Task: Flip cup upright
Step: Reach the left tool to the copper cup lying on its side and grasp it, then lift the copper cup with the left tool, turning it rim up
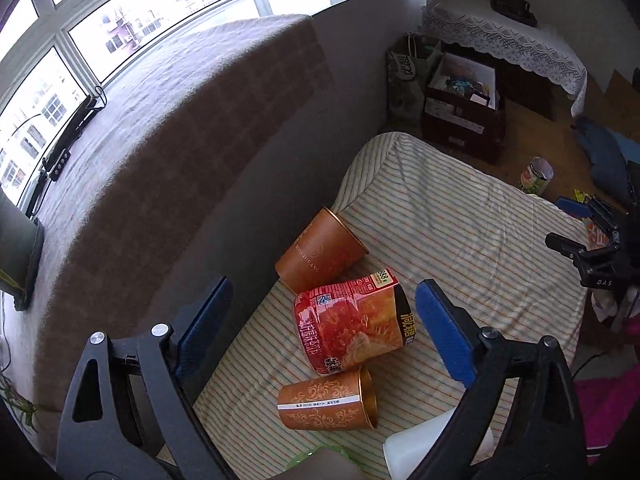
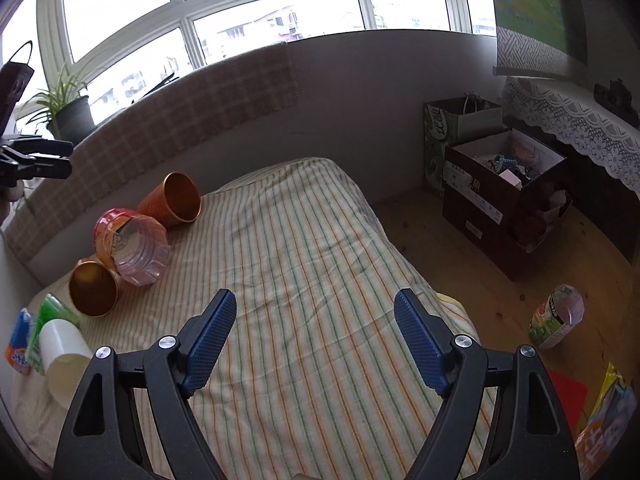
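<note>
Red noodle tub (image 1: 352,322) lies touching both toppled copper cups (image 1: 326,404).

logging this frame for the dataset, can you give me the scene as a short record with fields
surface: striped cloth
cups lying on their sides: far orange cup, red printed cup, near orange cup, white cup
contact: red printed cup touches both orange cups
cups upright: none
left gripper: open, empty, above the red printed cup
right gripper: open, empty, over bare cloth
floor: green cup on its side
</note>
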The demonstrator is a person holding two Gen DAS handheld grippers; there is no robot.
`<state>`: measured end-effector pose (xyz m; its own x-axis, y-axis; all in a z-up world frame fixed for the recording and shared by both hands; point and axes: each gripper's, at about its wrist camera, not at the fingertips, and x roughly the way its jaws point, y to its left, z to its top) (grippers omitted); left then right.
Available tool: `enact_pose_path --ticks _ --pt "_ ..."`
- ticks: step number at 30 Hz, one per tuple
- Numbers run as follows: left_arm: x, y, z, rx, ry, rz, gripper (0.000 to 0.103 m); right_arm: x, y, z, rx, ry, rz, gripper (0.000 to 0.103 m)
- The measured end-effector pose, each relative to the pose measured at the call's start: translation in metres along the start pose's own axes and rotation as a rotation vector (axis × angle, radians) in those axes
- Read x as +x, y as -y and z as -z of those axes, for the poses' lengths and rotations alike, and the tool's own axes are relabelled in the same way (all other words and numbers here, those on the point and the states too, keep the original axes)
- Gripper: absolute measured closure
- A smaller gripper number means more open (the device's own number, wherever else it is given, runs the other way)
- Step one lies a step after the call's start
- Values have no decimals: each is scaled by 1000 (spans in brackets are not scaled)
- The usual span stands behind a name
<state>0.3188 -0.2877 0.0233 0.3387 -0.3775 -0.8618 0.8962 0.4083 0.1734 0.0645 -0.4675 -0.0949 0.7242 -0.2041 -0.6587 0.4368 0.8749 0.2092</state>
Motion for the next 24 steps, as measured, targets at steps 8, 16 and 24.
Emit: enact_pose_path --ticks 8,16,24 --pt "62 -18 -27 93 -138 97 9 24 7 -18 24 -7 50 22" --pt "112 -16 -32 186 -236 157 9 40 7 -21 56 -30 65 22" --pt "146 -14 -27 205 -292 183 19 50 19 -19 124 -59 62 22"
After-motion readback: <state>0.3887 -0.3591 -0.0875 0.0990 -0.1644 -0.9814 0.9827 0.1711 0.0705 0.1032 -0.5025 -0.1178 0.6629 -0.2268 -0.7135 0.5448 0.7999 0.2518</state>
